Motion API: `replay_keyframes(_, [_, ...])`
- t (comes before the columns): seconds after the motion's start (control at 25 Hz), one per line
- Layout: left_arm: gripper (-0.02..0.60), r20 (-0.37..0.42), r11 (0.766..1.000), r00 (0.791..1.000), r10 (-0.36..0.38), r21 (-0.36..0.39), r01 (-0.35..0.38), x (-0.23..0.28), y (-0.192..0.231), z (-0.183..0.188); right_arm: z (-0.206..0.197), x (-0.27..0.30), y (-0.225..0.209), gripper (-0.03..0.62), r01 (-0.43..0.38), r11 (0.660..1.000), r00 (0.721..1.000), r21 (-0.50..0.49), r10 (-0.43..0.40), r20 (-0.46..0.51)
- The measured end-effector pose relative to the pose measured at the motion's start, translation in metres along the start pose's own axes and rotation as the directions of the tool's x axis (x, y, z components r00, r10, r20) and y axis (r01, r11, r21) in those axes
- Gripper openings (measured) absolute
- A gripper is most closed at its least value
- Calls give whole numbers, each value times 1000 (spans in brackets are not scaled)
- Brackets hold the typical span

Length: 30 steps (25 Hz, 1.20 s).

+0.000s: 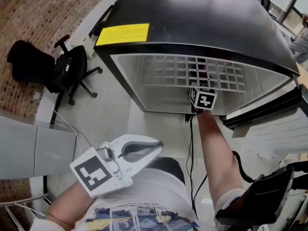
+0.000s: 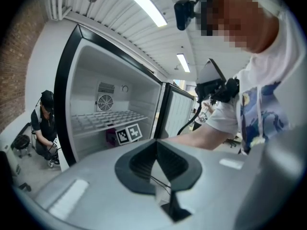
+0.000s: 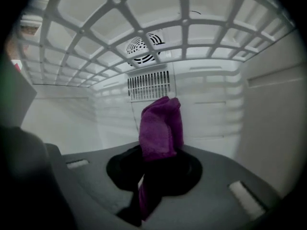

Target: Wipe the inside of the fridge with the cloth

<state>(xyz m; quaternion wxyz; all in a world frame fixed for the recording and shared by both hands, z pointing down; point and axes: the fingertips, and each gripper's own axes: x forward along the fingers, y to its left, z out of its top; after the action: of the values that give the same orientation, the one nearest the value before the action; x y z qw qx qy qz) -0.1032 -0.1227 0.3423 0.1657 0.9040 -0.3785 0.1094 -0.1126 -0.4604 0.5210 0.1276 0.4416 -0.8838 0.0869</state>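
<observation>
The black fridge (image 1: 202,18) stands open, with a white wire shelf (image 1: 192,71) inside. My right gripper (image 1: 202,83) reaches in below that shelf, shut on a purple cloth (image 1: 201,71). In the right gripper view the cloth (image 3: 160,126) sticks up from between the jaws, short of the white back wall (image 3: 211,109) and its vent (image 3: 148,85); I cannot tell whether it touches any surface. My left gripper (image 1: 160,145) is held low outside the fridge, shut with nothing in it. From the left gripper (image 2: 156,140) I see the fridge interior (image 2: 108,114) and the right gripper's marker cube (image 2: 128,134).
The fridge door (image 1: 269,114) hangs open to the right. A black office chair (image 1: 72,71) stands left of the fridge, where a person (image 2: 45,123) crouches. A cable (image 1: 192,153) runs over the floor in front. A yellow label (image 1: 122,33) lies on the fridge top.
</observation>
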Motion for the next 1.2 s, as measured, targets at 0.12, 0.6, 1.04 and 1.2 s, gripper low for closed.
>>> replay_keyframes(0.12, [6,-7,1000,1000,12,3,-12,-5,2,-2,-1,5,14,54,-18,1000,1000,-3,18,-1])
replay_keyframes(0.6, [6,-14,998,998,55,0,-55,-21,6,-4,-10,24,69,54,-125,990,992,-63,123,-35])
replay_keyframes(1.04, [6,-8,997,997,74,-14,-74,-24,11,-4,-7,35,118,54,-230,967,973,-109,226,-48])
replay_keyframes(1.2, [6,-7,997,997,80,-18,-80,-24,13,-5,-6,37,132,54,-276,955,961,-107,272,-50])
